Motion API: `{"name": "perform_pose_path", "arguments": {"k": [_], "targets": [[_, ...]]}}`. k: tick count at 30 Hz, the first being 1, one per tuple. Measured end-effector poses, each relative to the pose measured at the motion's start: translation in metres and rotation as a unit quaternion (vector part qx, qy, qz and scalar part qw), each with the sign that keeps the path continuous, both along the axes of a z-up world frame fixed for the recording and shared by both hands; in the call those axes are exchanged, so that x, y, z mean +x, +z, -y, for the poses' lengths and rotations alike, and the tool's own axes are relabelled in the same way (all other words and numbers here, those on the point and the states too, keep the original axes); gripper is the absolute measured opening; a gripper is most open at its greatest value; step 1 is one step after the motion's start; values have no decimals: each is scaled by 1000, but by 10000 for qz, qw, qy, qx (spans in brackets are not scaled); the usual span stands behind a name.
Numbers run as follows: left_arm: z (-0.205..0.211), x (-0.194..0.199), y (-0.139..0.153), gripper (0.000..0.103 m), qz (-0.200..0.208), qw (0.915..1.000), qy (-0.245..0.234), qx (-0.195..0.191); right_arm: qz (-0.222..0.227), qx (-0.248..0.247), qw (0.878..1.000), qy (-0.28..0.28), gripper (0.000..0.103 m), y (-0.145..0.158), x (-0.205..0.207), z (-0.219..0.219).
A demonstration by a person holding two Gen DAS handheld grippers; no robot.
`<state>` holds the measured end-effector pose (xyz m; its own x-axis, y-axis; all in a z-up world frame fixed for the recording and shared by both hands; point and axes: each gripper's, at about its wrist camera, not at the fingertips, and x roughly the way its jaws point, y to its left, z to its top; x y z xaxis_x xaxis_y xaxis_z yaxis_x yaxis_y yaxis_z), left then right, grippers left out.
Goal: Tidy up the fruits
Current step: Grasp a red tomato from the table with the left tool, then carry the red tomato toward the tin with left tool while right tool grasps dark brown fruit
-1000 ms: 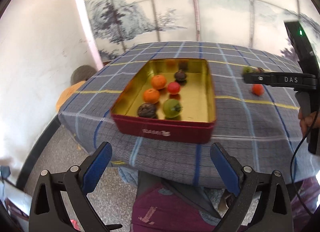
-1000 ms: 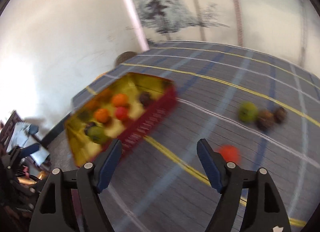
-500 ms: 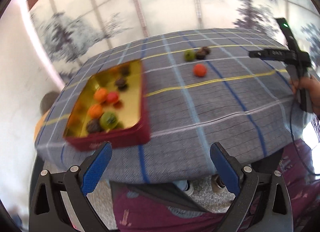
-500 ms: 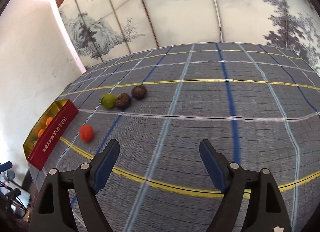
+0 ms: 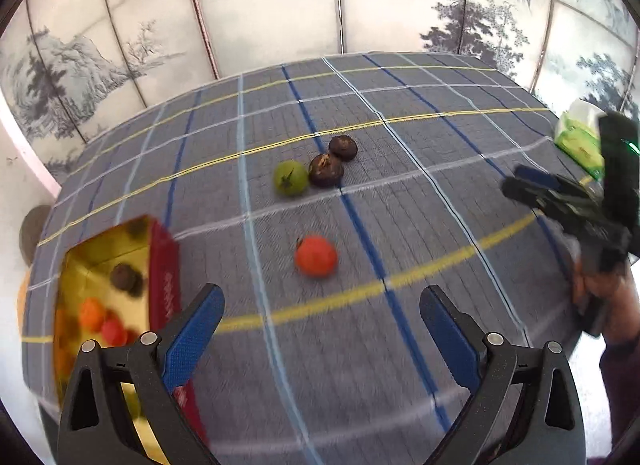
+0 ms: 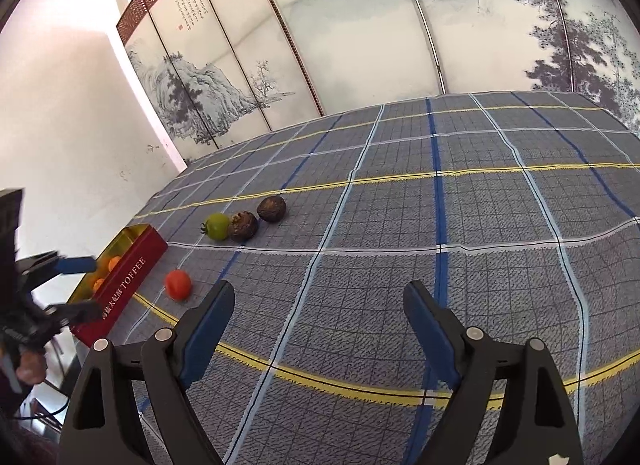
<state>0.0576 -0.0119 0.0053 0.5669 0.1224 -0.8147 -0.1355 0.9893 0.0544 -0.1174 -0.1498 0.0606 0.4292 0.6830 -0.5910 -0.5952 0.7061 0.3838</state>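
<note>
A red fruit [image 5: 316, 256] [image 6: 178, 283] lies alone on the plaid cloth. Farther back a green fruit [image 5: 291, 178] [image 6: 217, 226] touches a dark brown fruit [image 5: 326, 170] [image 6: 243, 226], with a second brown fruit [image 5: 343, 147] [image 6: 271, 208] beside them. The red tin [image 5: 162, 277] [image 6: 124, 285], gold inside, holds several orange, red and dark fruits at the left. My left gripper [image 5: 320, 331] is open and empty, just short of the red fruit. My right gripper [image 6: 318, 323], jaws opening, is empty over bare cloth, right of the fruits.
A green and white tissue pack [image 5: 580, 137] sits at the table's right edge. A painted folding screen [image 6: 360, 45] stands behind the table. The person's hand [image 5: 600, 293] holds the right gripper at the right edge of the left wrist view.
My left gripper swung right from the tin and now faces the loose fruits. My right gripper swung right off the tin, then settled, its jaws spreading a little.
</note>
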Motion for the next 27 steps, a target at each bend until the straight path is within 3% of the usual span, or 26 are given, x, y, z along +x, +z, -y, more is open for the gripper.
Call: {"name": "perform_pose_path", "arguments": {"k": [3, 6, 8, 14, 16, 17, 20, 24, 27], "targets": [[-16, 22, -13, 92, -75, 9992, 244, -303, 46, 65, 9999, 83, 86, 0, -1, 0], [-35, 39, -29, 71, -280, 9963, 512, -637, 62, 110, 9998, 157, 87, 1, -2, 0], [-43, 46, -40, 70, -382, 9937, 641, -834, 43, 149, 9997, 192, 88, 1, -2, 0], [-42, 58, -64, 68, -504, 9932, 631, -844, -24, 142, 9996, 227, 90, 0, 0, -2], [-40, 55, -66, 41, -383, 9949, 633, -684, -61, 54, 9997, 222, 90, -1, 1, -5], [-38, 55, -66, 34, -400, 9955, 597, -615, -131, 4, 9995, 279, 90, -2, 4, -9], [-35, 45, -61, 33, -359, 9946, 633, -744, -148, -97, 9978, 639, 88, 1, 11, -27], [-21, 32, -48, 34, -231, 9970, 447, -596, 42, -235, 9923, 1215, 82, 6, 32, -67], [-16, 24, -39, 34, -185, 9967, 366, -697, -44, -420, 9886, 1447, 66, -4, 59, -101]]}}
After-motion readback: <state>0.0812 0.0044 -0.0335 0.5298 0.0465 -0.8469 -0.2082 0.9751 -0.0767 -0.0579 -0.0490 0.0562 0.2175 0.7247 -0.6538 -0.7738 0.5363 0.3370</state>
